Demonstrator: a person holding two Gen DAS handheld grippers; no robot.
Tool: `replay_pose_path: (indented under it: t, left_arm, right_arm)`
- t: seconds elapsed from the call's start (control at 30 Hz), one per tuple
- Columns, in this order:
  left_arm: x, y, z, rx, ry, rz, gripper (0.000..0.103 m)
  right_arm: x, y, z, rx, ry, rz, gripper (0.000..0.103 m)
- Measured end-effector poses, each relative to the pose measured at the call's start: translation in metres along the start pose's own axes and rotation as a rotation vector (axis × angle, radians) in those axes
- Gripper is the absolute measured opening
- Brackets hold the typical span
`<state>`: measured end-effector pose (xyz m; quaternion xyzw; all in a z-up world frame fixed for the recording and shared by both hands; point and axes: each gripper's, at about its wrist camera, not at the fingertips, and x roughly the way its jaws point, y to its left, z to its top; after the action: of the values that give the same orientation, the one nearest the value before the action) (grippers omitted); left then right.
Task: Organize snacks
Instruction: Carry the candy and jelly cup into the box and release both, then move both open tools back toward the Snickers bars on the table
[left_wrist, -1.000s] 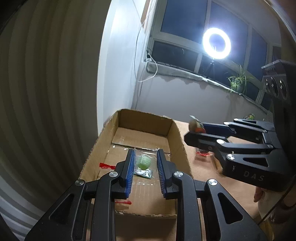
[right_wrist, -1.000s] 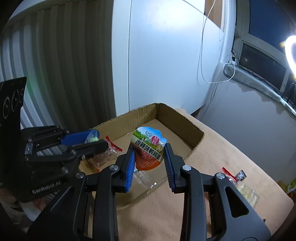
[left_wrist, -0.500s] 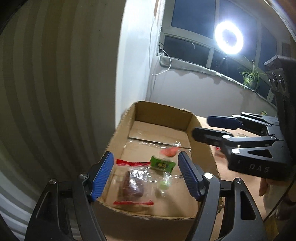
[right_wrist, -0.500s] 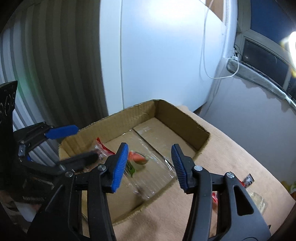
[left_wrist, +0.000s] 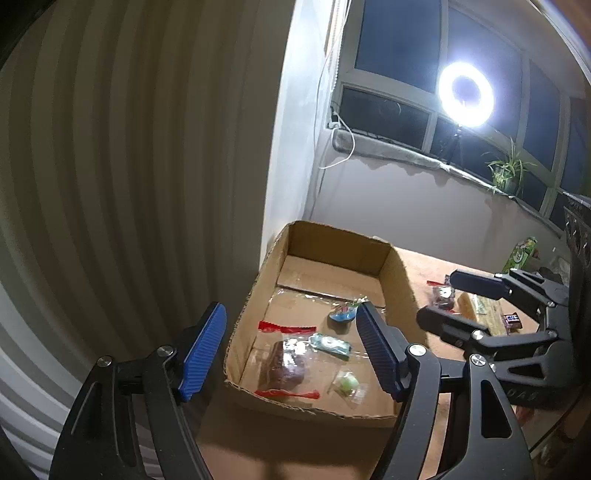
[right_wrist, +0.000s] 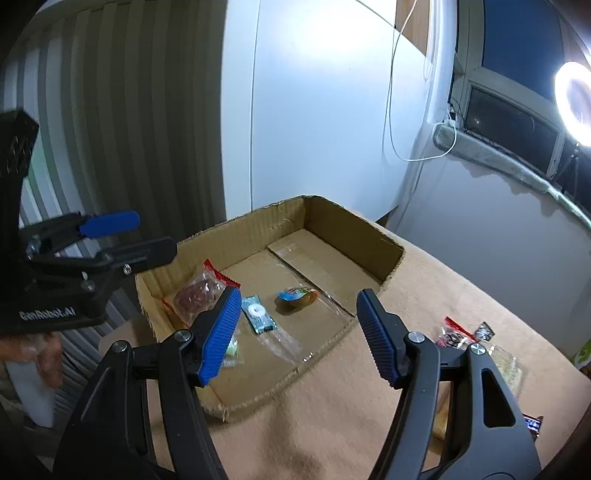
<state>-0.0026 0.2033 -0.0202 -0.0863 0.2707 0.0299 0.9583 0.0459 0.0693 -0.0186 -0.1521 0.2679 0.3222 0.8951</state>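
Observation:
An open cardboard box (left_wrist: 395, 273) (right_wrist: 354, 236) sits on the tan table. Inside lie a clear red-edged bag of dark snacks (left_wrist: 284, 365) (right_wrist: 195, 295), a green packet (left_wrist: 330, 344) (right_wrist: 256, 315), a small clear packet with a pale green sweet (left_wrist: 347, 384) (right_wrist: 231, 350) and an orange-and-blue egg pouch (left_wrist: 343, 314) (right_wrist: 297, 295). My left gripper (left_wrist: 291, 350) is open and empty above the box's near end. My right gripper (right_wrist: 295, 332) is open and empty over the box's near side; it also shows in the left wrist view (left_wrist: 439, 299).
More snacks lie on the table right of the box: a red-edged bag (right_wrist: 452, 334) (left_wrist: 441, 295), a clear packet (right_wrist: 508, 365), a dark bar (right_wrist: 532, 424). A green packet (left_wrist: 521, 254) stands by the far wall. A ring light (left_wrist: 465, 94) shines at the window.
Both grippers opened and let go: the green-sweet packet and the egg pouch dropped into the box. Both grippers then pulled back and up from the box.

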Motion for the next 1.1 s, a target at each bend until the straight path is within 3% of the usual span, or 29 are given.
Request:
replay_pose_path:
  t: [0.47,0.7,1.1]
  left_arm:
    - [-0.011,-0.071,0.002,0.119,-0.016,-0.068,0.078]
    - [-0.007,-0.123,-0.002,0.189,0.007,-0.122,0.078]
    - [0.004,-0.237,-0.031,0.351,0.103,-0.293,0.078]
  right_arm:
    - [-0.048,-0.043,-0.037,0.089,-0.037,-0.053,0.068]
    - [-0.077,-0.094,-0.072,0.183,-0.041,-0.119,0.068]
    - [-0.136,-0.198,-0.154,0.386,-0.012,-0.290,0.068]
